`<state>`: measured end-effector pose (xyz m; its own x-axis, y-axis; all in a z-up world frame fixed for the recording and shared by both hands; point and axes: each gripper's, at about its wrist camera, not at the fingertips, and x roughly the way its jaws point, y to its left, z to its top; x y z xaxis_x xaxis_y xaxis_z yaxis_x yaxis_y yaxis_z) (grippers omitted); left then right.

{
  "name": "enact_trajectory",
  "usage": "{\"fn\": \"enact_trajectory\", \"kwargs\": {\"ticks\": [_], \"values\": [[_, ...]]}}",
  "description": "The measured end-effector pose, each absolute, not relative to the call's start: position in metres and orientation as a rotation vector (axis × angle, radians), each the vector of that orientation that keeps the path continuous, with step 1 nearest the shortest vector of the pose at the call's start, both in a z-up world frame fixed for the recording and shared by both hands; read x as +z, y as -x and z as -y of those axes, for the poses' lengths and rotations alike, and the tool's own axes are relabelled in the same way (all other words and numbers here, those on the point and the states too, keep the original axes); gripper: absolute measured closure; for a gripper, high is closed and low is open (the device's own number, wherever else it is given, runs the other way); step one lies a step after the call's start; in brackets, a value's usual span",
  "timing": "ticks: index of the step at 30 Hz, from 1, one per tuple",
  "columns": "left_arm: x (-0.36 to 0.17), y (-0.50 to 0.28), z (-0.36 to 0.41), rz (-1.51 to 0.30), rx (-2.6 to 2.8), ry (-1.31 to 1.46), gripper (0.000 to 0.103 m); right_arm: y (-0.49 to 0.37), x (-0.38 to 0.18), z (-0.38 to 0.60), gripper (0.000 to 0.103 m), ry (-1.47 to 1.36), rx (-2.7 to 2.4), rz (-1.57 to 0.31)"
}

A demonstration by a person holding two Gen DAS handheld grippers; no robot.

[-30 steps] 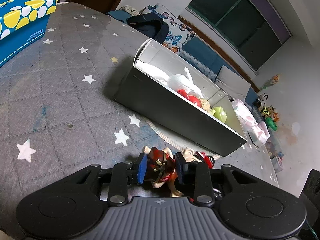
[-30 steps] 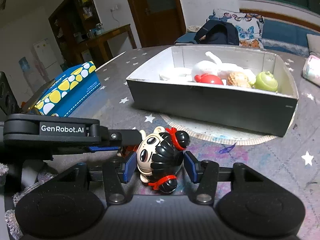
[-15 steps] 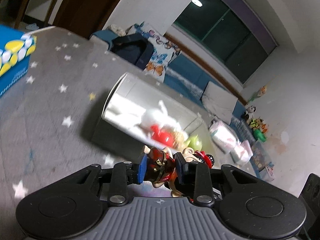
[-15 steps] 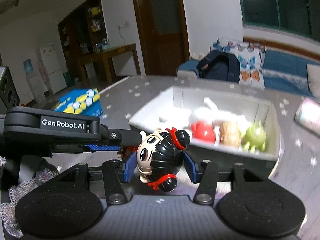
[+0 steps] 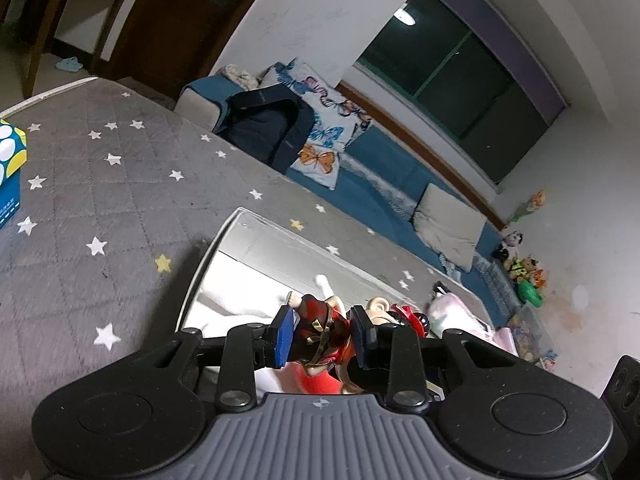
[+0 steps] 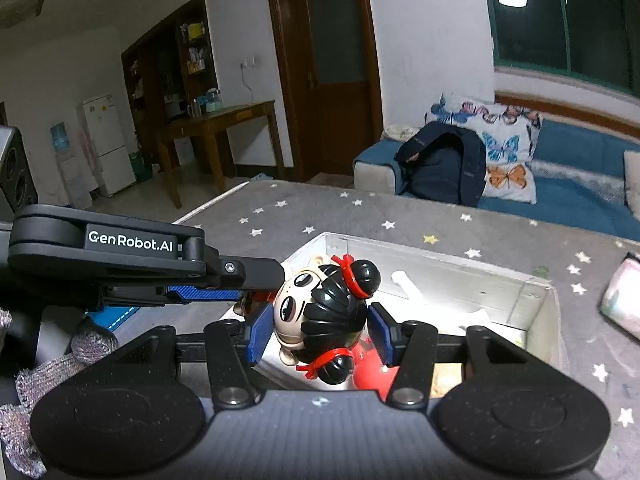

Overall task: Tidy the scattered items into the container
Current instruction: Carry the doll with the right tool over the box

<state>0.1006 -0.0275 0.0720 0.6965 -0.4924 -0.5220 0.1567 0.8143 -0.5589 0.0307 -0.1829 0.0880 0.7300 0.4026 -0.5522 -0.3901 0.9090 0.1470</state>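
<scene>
Between the blue pads of the left tongs, at the lower centre of the left wrist view, a small figurine in red and brown dress is clamped by its body. The right tongs are clamped on a round doll head with black buns and red ties. Both tongs hang above the near end of the open grey box, the container, which stands on the star-patterned bench.

Two dangers seem likely. The tongs are very close together, so one may knock the other when they open. Also, the round head is held only at its sides, so it may roll or bounce out over the low wall if it is let go from too high.

Only the right view shows the left tongs from the side, crossing the left of the frame, and the red toy already inside the box. Only the left view shows the blue tissue box at the far left edge.
</scene>
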Motion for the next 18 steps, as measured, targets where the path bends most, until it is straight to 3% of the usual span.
{"fn": "enact_trajectory", "kwargs": {"ticks": [18], "values": [[0.038,-0.143,0.036,-0.826,-0.302,0.501,0.070,-0.099,0.049,0.192,0.051,-0.069,0.509,-0.777]]}}
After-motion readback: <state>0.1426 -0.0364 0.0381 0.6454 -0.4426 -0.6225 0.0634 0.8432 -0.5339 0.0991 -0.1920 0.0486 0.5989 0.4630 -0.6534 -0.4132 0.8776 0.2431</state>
